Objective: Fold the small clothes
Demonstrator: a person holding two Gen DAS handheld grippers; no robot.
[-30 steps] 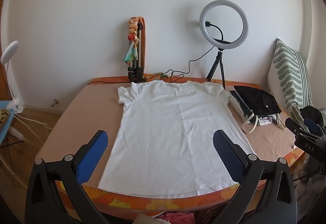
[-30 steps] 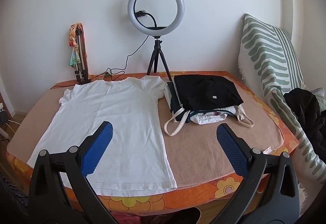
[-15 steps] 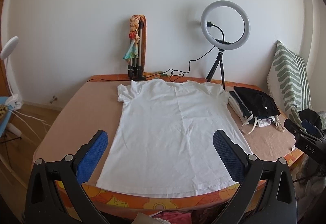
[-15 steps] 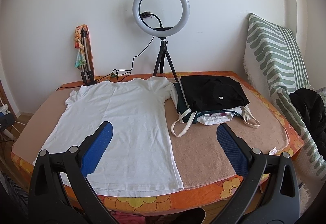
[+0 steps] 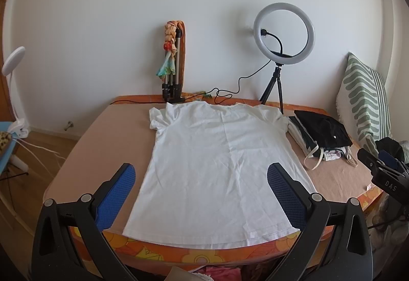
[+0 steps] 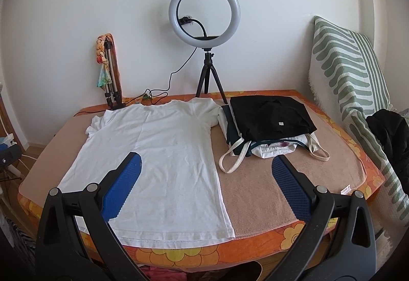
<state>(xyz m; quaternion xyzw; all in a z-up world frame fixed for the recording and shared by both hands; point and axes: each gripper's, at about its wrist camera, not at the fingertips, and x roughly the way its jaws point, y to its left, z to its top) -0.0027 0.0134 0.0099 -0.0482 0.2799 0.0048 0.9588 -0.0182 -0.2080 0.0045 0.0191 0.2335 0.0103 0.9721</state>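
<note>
A white T-shirt [image 5: 219, 168] lies spread flat on the tan-covered table [image 5: 107, 137], collar toward the wall and hem at the near edge. It also shows in the right wrist view [image 6: 158, 158]. My left gripper [image 5: 200, 173] is open and empty, held above the shirt's hem end. My right gripper [image 6: 205, 162] is open and empty, above the shirt's right edge and the bare cover. The right gripper's body shows in the left wrist view [image 5: 381, 173] at far right.
A pile of folded clothes with a black garment on top [image 6: 268, 119] and a strapped cloth bag lies right of the shirt. A ring light on a tripod [image 6: 204, 17] and a folded tripod [image 6: 108, 76] stand at the wall. A striped cushion [image 6: 350, 76] leans at right.
Both grippers have pulled back and risen slightly, so the table looks a little farther away. The shirt and pile have not moved. Both stay open.
</note>
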